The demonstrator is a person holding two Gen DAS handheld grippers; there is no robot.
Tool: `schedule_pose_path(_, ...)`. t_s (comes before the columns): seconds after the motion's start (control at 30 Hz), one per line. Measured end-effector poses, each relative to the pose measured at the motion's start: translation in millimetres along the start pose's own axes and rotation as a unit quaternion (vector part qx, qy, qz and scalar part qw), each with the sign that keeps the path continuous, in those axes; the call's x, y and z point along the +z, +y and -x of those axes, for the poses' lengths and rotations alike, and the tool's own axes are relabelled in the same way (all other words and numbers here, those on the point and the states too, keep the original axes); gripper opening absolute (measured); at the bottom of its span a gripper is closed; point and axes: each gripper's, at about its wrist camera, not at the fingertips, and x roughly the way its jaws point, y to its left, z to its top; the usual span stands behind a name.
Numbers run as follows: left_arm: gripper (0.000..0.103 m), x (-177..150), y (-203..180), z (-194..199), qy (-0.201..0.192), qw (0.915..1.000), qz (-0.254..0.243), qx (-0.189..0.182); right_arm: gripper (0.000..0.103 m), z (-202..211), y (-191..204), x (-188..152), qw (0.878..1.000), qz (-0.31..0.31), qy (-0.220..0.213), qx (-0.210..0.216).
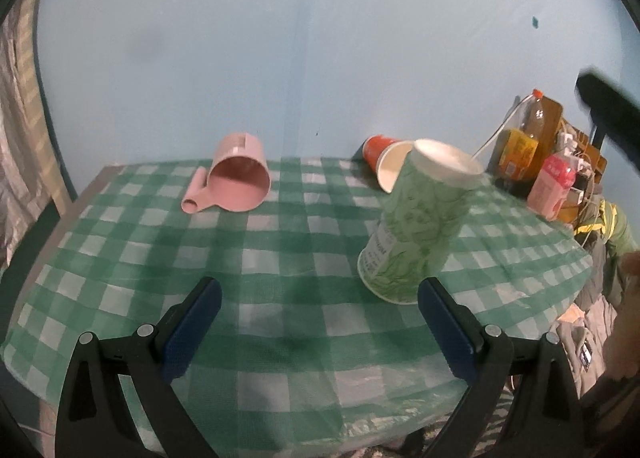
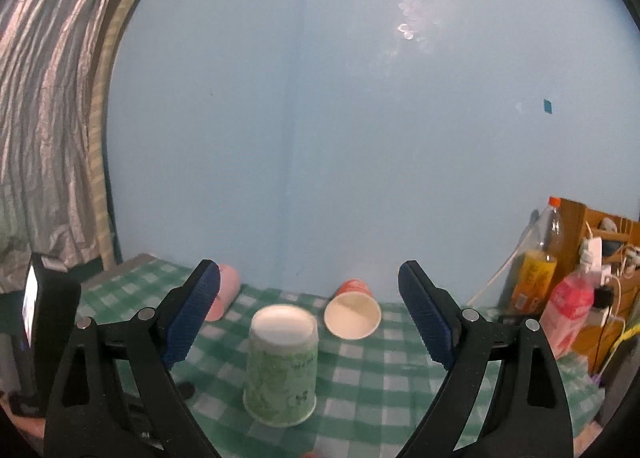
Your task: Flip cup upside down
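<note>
A green-patterned paper cup (image 1: 416,226) stands upside down on the green checked tablecloth (image 1: 280,242), its white base on top. It also shows in the right wrist view (image 2: 282,366). My left gripper (image 1: 320,294) is open and empty, with the cup just beyond its right finger. My right gripper (image 2: 308,282) is open and empty, raised above and behind the cup. An orange paper cup (image 1: 386,162) lies on its side behind it, mouth toward me, also in the right wrist view (image 2: 352,316). A pink mug (image 1: 236,184) lies on its side at the back left.
Drink bottles (image 1: 528,138) and a pink carton (image 1: 552,186) stand at the table's right edge by a wooden shelf with cables. A blue wall is behind the table. A dark device (image 2: 44,322) stands at the left. Clothes lie at the lower right.
</note>
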Motion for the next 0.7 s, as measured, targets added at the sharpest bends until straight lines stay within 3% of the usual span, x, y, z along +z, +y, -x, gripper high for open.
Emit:
schedule_pose_path(0.23,0.102,-10,-16,27,-0.049,0.9984,-0.028,-0.003,0.090,14,-8,-21,0.998,-0.031,0.045,0.024)
schedule_pose_path(0.7,0.102,-29,-17,37,-0.097,0.9951,-0.017,0.010,0.090,26,-29,-58,0.994,-0.064,0.086,0.006)
